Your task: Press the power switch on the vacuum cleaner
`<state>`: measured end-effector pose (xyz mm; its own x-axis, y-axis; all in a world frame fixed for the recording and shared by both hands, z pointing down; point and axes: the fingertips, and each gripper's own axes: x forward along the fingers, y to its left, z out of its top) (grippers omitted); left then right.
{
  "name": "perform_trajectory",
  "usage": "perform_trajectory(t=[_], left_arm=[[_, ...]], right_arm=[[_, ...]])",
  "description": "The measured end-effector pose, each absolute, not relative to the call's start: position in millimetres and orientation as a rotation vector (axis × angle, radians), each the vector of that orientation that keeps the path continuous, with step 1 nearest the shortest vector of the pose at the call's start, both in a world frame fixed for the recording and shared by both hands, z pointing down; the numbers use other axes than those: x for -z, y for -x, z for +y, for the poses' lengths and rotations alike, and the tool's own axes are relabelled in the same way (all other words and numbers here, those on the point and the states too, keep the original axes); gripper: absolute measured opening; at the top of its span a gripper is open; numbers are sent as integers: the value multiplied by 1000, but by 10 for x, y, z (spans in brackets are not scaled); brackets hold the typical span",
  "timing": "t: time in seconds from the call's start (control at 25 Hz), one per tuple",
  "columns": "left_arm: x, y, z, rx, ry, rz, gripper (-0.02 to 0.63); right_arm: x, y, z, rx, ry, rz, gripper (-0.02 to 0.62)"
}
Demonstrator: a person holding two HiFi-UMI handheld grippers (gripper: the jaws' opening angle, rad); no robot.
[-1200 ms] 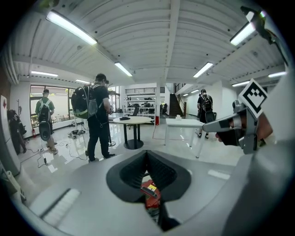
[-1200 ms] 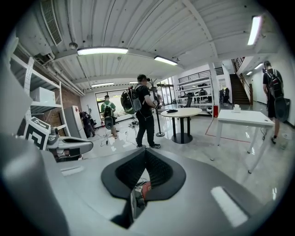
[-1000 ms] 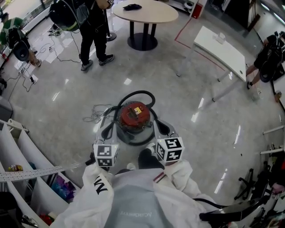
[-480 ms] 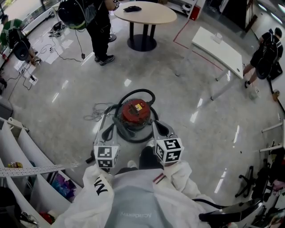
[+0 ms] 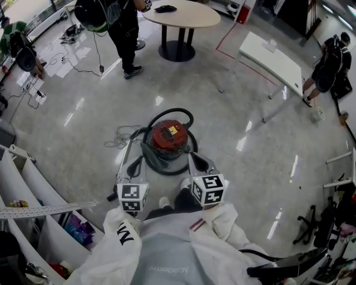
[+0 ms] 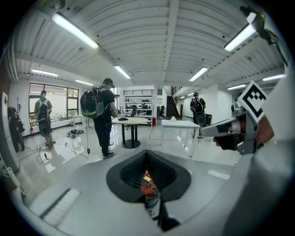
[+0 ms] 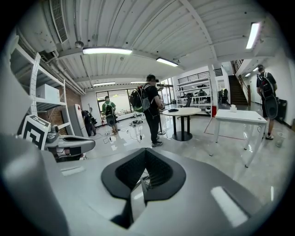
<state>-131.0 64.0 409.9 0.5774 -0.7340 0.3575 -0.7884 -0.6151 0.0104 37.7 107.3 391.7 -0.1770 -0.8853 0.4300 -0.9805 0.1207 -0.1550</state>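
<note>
Left gripper view: the left gripper (image 6: 147, 154) has its jaws together at the tips, with nothing held. Through the slit between the dark pads shows the red top of the vacuum cleaner (image 6: 146, 184), low on the floor ahead. The right gripper view shows the right gripper (image 7: 146, 151) the same way, jaws closed and empty, with only a sliver of pale floor in the gap.

In the head view both grippers are held low in front of the person's white sleeves (image 5: 125, 236). They sit on the near side of the vacuum cleaner (image 5: 168, 139), one to each side of its grey base. Which mark on the red lid is the power switch is too small to tell. A black hose (image 5: 172, 114) loops round the far side of the machine. A thin grey wand (image 5: 125, 156) lies just beside it on the left, and a loose cord (image 5: 115, 142) tangles on the floor (image 5: 222, 122) near that.

Well beyond stand a round table (image 5: 181, 15), a person with a backpack (image 5: 114, 25) beside it, and a white table (image 5: 275, 58) to the right. White shelving (image 5: 25, 183) lines the left edge.
</note>
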Motion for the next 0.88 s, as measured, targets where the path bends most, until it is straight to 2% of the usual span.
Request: perform_trajectory(t=[0.88], left_arm=[[-4006,1014,773,-499,-2618,-1309,0]], right_arm=[[-3983,-563,1168,-643,-1792,-2202,-2]])
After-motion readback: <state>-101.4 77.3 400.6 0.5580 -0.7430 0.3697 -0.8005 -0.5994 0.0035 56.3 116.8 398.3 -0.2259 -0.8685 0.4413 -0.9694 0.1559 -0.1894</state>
